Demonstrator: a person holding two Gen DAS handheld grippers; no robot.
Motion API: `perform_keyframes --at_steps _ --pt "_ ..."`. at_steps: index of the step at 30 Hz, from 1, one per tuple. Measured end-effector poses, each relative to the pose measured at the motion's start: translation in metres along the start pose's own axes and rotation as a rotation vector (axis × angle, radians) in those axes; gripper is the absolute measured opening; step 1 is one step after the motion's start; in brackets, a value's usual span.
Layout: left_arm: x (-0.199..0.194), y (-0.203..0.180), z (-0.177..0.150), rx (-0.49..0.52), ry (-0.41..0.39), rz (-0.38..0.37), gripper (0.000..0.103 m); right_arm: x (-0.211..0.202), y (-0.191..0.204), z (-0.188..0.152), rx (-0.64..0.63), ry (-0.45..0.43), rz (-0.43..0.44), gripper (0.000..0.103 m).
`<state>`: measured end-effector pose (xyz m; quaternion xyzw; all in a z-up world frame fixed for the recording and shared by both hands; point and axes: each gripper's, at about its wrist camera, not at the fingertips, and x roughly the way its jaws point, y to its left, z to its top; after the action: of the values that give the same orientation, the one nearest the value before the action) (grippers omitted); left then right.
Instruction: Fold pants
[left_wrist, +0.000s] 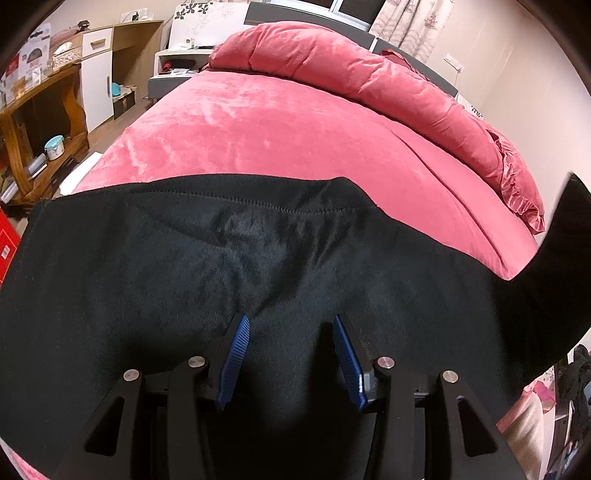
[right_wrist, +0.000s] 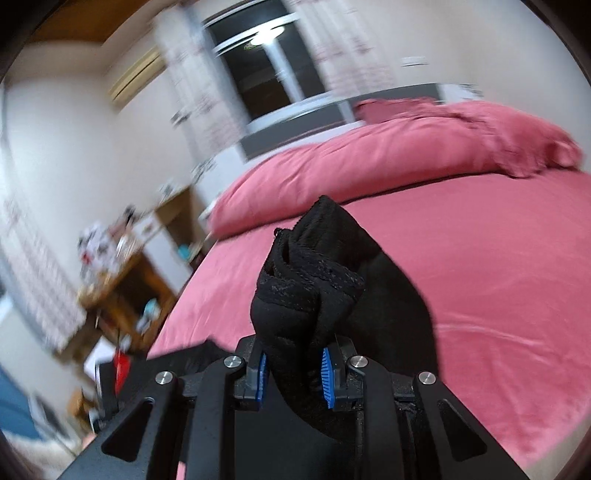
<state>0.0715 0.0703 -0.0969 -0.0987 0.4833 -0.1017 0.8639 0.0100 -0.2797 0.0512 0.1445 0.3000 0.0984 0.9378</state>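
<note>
Black pants (left_wrist: 236, 266) lie spread on the near part of a pink bed (left_wrist: 280, 133), stitched hem edge facing away. My left gripper (left_wrist: 290, 325) is open just above the fabric, blue pads (left_wrist: 236, 354) apart, holding nothing. At the right edge of the left wrist view a part of the pants is lifted off the bed. In the right wrist view my right gripper (right_wrist: 293, 354) is shut on a bunched end of the pants (right_wrist: 310, 280), held up above the bed (right_wrist: 461, 258). The view is blurred.
A rolled pink duvet (left_wrist: 369, 74) lies along the far side of the bed. Wooden shelves (left_wrist: 44, 122) and a white cabinet (left_wrist: 96, 74) stand left of the bed. A window (right_wrist: 266, 66) and curtains are behind the headboard.
</note>
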Motion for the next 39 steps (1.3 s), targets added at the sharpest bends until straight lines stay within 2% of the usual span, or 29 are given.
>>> perform_keyframes --at_steps 3,7,13,14,15,17,20,23,25,27,29,30,31,32,34,36,38,39 --pt "-0.001 0.001 0.001 -0.007 0.004 -0.01 0.048 0.031 0.033 -0.016 -0.088 0.068 0.039 0.023" --pt "-0.006 0.002 0.001 -0.026 0.019 -0.07 0.048 0.073 0.067 -0.041 -0.231 0.154 0.047 0.023" --pt "-0.015 -0.004 -0.001 -0.038 0.012 -0.165 0.048 0.129 0.078 -0.09 -0.322 0.341 0.005 0.029" --pt "-0.017 -0.008 -0.001 -0.027 0.008 -0.181 0.048 0.137 0.076 -0.099 -0.324 0.383 0.007 0.032" --pt "-0.018 -0.014 -0.001 -0.008 0.007 -0.202 0.048 0.14 0.074 -0.103 -0.317 0.409 0.015 0.041" --pt "-0.018 -0.025 0.0 0.016 0.022 -0.24 0.048 0.14 0.065 -0.106 -0.245 0.46 0.078 0.051" --pt "-0.014 -0.042 0.003 0.037 0.048 -0.298 0.051 0.118 0.043 -0.095 -0.098 0.415 0.191 0.052" --pt "-0.005 -0.059 0.006 0.029 0.088 -0.378 0.058 0.086 0.014 -0.075 -0.009 0.283 0.203 0.052" --pt "0.005 -0.07 0.01 0.013 0.108 -0.417 0.06 0.07 -0.011 -0.064 0.047 0.204 0.132 0.052" --pt "0.016 -0.081 0.012 0.023 0.129 -0.398 0.061 0.062 -0.04 -0.053 0.094 0.159 0.011 0.051" --pt "0.03 -0.09 0.012 0.026 0.172 -0.373 0.059 0.066 -0.069 -0.048 0.143 0.16 -0.1 0.031" --pt "0.037 -0.096 0.011 0.026 0.202 -0.374 0.056 0.072 -0.084 -0.046 0.184 0.162 -0.121 0.028" --pt "0.043 -0.101 0.009 0.032 0.225 -0.367 0.049 0.075 -0.093 -0.046 0.215 0.16 -0.118 0.028" --pt "0.045 -0.106 0.007 0.052 0.234 -0.351 0.026 0.081 -0.101 -0.047 0.254 0.158 -0.108 0.028" --pt "0.038 -0.11 0.007 0.106 0.199 -0.334 0.018 0.095 -0.11 -0.051 0.298 0.165 -0.105 0.028" --pt "0.016 -0.113 0.006 0.169 0.123 -0.33 0.016 0.102 -0.115 -0.055 0.309 0.179 -0.108 0.027" --pt "-0.01 -0.108 0.005 0.206 0.026 -0.341 0.016 0.111 -0.109 -0.059 0.29 0.19 -0.116 0.019" --pt "-0.015 -0.106 0.003 0.221 0.007 -0.328 0.015 0.116 -0.107 -0.064 0.277 0.2 -0.121 0.017"
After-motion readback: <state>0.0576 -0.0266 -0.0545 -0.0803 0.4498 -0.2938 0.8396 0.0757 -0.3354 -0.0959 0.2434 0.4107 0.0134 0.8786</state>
